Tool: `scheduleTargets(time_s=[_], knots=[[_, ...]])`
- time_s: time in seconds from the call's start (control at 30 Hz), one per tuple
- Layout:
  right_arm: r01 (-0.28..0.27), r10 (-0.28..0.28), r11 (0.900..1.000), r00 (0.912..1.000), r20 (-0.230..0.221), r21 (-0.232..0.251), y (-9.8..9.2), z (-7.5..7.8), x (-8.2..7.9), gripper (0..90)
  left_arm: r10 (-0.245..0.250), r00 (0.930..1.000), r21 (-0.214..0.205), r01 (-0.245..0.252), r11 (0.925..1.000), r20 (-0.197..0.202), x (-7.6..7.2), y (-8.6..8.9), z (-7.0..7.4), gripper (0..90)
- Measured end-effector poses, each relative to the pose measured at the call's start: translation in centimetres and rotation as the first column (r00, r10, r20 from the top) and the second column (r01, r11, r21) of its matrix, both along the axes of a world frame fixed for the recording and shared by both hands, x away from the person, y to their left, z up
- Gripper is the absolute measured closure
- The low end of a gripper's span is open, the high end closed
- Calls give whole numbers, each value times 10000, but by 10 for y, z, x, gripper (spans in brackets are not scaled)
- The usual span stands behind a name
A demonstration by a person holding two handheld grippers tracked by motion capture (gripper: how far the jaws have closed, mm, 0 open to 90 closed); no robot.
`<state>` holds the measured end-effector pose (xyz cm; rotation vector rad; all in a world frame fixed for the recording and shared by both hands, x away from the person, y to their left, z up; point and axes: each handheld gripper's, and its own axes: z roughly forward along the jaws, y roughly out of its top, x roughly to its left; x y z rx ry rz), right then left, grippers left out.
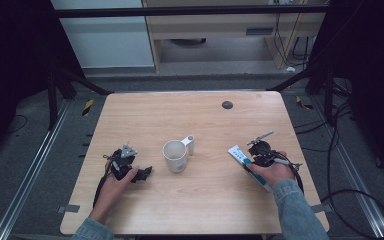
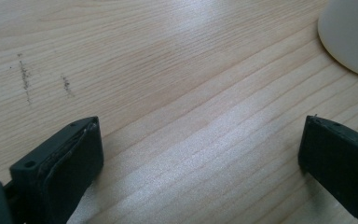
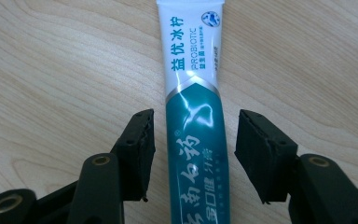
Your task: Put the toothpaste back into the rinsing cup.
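Right gripper [image 3: 193, 154] straddles the toothpaste tube [image 3: 195, 126] lying flat at table's right, jaws apart either side, tube's long axis running between them; left gripper [image 2: 200, 158] gapes empty beside the mug [image 1: 175, 156].

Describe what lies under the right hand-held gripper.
A toothpaste tube lies flat on the wooden table, between the open jaws of the right hand-held gripper. The tube's cap end is hidden below the gripper.
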<state>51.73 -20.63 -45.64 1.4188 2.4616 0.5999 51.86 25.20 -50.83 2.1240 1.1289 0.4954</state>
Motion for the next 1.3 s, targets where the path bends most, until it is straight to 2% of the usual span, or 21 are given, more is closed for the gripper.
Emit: scheduleTargets(time_s=[0.23, 0.5, 0.57, 1.03, 1.3], knots=[[126, -129, 9999, 9997, -220, -95, 2, -9, 8, 473, -11, 10000, 1, 11, 10000, -7, 0, 0, 0, 0], [230, -227, 9997, 9987, -448, 66, 4, -14, 15, 476, -19, 10000, -1, 19, 10000, -8, 0, 0, 0, 0], [191, -191, 9998, 9991, -381, -2, 4, -16, 16, 476, -20, 10000, -4, 20, 10000, -7, 0, 0, 0, 0], [170, -171, 9999, 9978, -647, -24, 8, -16, 22, 493, -40, 10000, -4, 40, 10000, -6, 1, 0, 0, 0], [103, -124, 9995, 9971, -755, -284, 13, -16, 24, 531, -46, 10000, -4, 46, 10000, -4, 1, 0, 0, 0]])
